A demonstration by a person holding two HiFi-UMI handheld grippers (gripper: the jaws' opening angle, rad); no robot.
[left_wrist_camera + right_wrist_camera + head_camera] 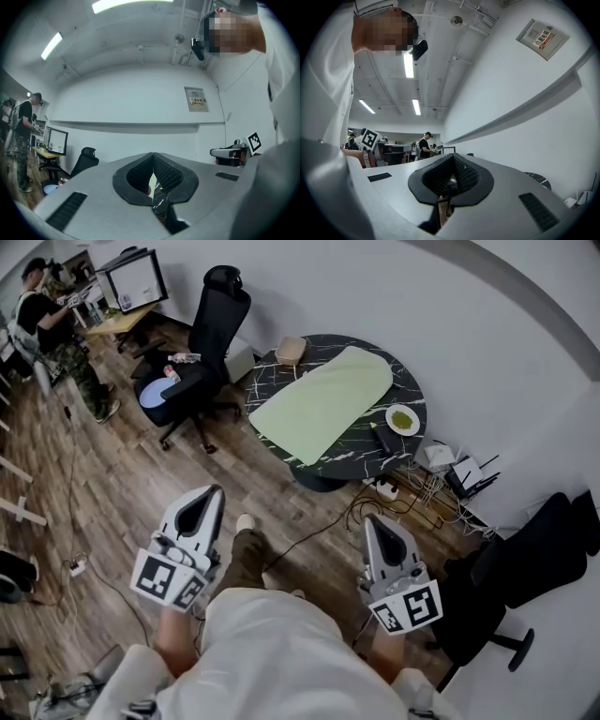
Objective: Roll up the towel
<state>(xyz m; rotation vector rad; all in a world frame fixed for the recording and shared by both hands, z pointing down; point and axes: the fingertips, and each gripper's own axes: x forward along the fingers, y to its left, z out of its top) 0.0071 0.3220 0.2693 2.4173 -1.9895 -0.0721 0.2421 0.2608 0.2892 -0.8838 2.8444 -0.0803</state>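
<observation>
Both claws are shut tight and hold nothing. The left claw (213, 493) and the right claw (376, 520) hang in front of your body, pointing out over the wood floor (131, 474), well apart from the work. The towel (323, 401), pale green, lies spread flat and unrolled across the round dark tabletop (272, 371) ahead of you, so the rolling is not yet begun.

Watch a few things from here. With pads pressed together you would only shove the cloth and bunch it, so they need to part before you reach an edge. The towel's near corner comes right to the tabletop's rim; a pull toward you could drag the whole cloth off. A small white dish (403, 419) with something green in it and a dark object (382, 439) sit just beside the towel's right edge, and a light-coloured container (291, 350) sits at its far corner. A careless sweep could knock any of them.

A tangle of cables (412, 486) lies on the floor at the table's right foot, a trip risk. A black office chair (211, 334) stands left of the table, and another person (42, 320) works at a desk farther off.
</observation>
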